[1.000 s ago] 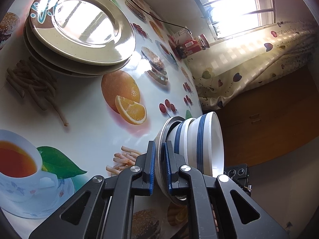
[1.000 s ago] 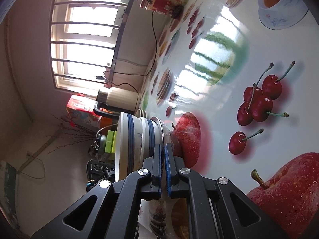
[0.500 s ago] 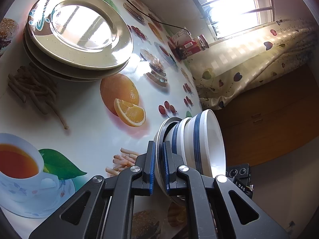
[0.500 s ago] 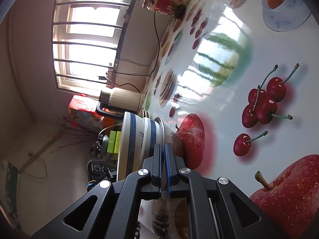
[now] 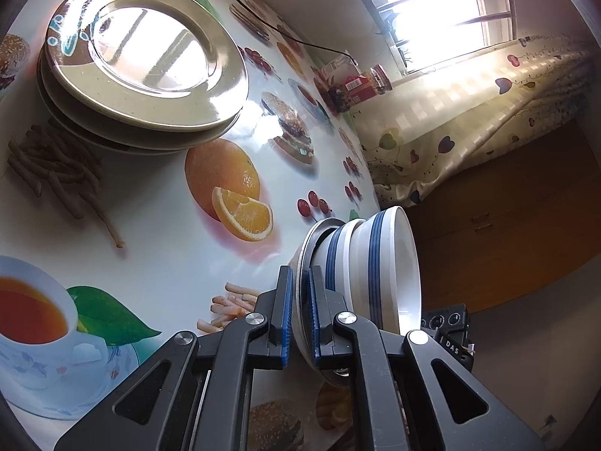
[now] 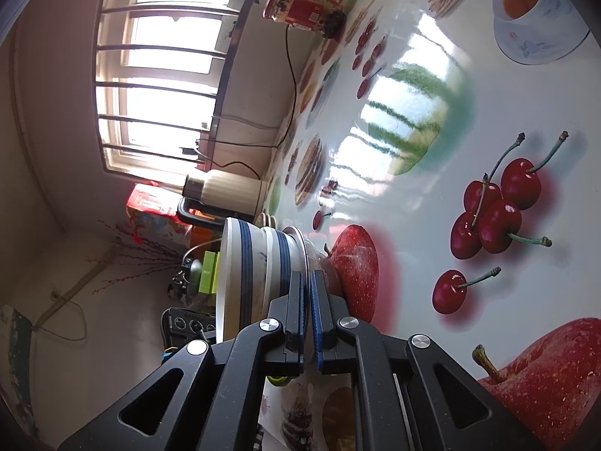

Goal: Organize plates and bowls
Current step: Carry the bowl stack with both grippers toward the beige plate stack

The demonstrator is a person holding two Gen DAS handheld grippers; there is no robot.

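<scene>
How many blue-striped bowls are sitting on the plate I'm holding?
2. The wide white blue-striped bowl sits outermost, nested in a second blue-striped bowl against the grey-rimmed plate that both tongs clamp. A smaller one may be hidden inside.

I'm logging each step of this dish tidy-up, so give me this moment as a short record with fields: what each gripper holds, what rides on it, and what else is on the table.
left gripper: shut on the rim of a plate
right gripper: shut on the opposite rim of the same plate
load: two blue-striped bowls, nested, sitting on the plate
stack: three beige plates piled on the table
table far end: a jar by the window
</scene>
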